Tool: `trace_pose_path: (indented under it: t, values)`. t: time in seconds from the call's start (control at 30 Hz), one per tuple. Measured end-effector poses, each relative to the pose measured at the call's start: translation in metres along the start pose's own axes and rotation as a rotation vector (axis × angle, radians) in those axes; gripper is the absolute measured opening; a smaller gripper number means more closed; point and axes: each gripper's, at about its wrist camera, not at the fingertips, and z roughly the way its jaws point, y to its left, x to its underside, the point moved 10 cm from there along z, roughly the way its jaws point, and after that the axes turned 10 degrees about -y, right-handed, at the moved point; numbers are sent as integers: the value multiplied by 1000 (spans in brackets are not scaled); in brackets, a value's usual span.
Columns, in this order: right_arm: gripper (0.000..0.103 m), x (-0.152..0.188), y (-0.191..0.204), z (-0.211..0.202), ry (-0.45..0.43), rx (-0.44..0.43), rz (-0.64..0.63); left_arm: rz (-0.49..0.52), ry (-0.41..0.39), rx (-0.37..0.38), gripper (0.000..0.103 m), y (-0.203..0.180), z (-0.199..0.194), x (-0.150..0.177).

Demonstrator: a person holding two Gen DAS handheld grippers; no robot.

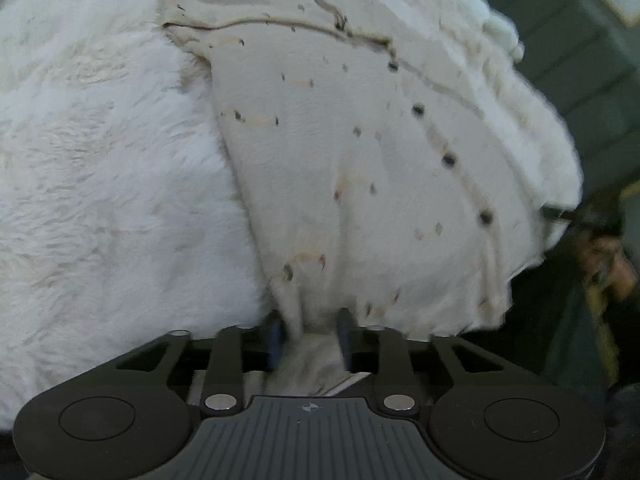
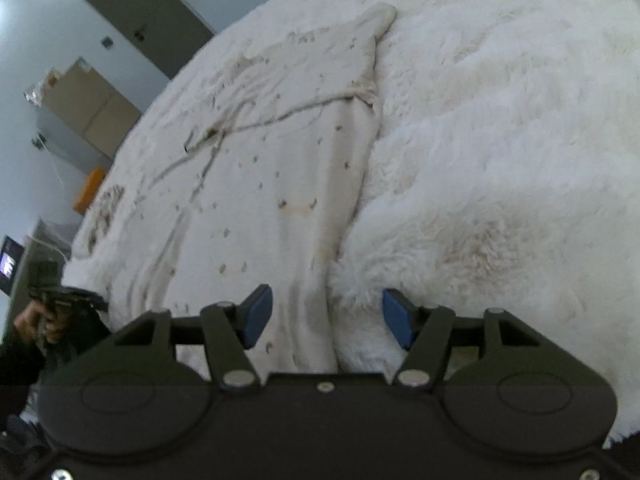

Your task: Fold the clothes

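A cream garment (image 1: 340,140) with small dark prints and a row of dark buttons (image 1: 450,159) lies spread on a white fluffy blanket (image 1: 100,160). My left gripper (image 1: 310,334) is at the garment's near hem. A raised fold of cloth stands between its fingers, against the left pad (image 1: 276,336) and apart from the right one, so it is open. In the right wrist view the garment (image 2: 280,168) runs away from me, one sleeve (image 2: 376,20) at the far end. My right gripper (image 2: 327,316) stands open over the garment's right edge, gripping nothing.
The blanket (image 2: 500,140) covers the whole bed to the right. Beyond its left edge are a door (image 2: 140,12), pale cabinets (image 2: 88,108), an orange object (image 2: 90,192) and a lit screen (image 2: 10,264). A person's hand (image 2: 36,322) holds the other gripper there.
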Motion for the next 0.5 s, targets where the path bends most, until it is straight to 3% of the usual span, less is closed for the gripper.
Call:
trace_pose_path:
  t: [0.07,0.27,0.4,0.5]
  values:
    - [61,-2,-2,3,-7,-19,35,-23,-7,21,31,1,-2,0]
    - [61,0,-4,14,31,-94,132,-204,-19,187,31,16,-11,-3]
    - [61,6,0,15,79,-166,166,-249,-21,209,31,22,-18,-1]
    - [61,10,2,21,107,-150,161,-245,-50,200,36,20,-28,0]
